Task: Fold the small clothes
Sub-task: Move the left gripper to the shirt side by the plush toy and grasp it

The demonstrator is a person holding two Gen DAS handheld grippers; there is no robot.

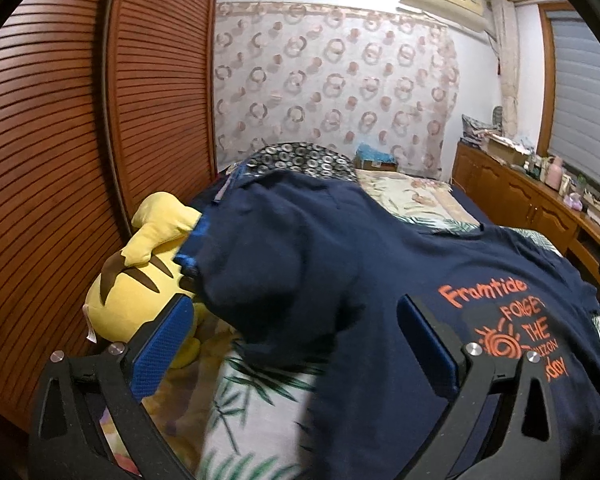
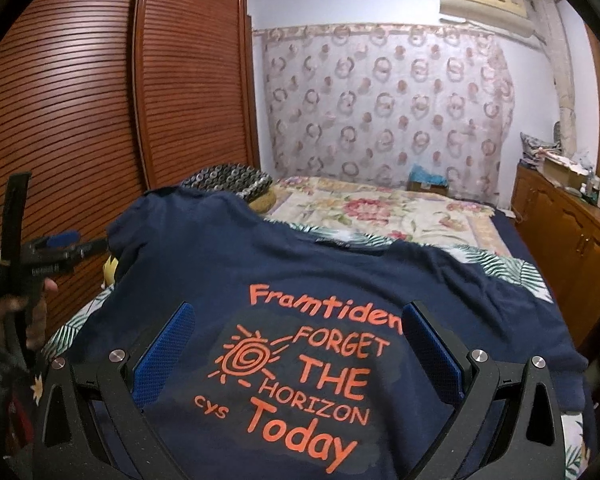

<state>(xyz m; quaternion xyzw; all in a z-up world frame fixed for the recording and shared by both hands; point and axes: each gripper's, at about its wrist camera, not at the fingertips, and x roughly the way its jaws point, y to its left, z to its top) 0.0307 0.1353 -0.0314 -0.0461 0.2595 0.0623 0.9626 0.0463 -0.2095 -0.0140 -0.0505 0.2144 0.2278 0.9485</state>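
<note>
One navy T-shirt (image 2: 300, 272) spread on the bed (image 2: 380, 208), two grippers above it.
We count one yellow plush toy (image 1: 140, 276) beside the shirt; left gripper (image 1: 296, 344) and right gripper (image 2: 300, 356) both stand spread, pinching nothing.

The left tool (image 1: 296, 344) is being held with its jaws wide apart over a navy T-shirt (image 1: 380, 280); a yellow plush toy (image 1: 140, 280) is lying left of it on the bed (image 1: 256, 392).

left wrist – low, close | right wrist – higher | both face navy T-shirt (image 1: 380, 264)
</note>
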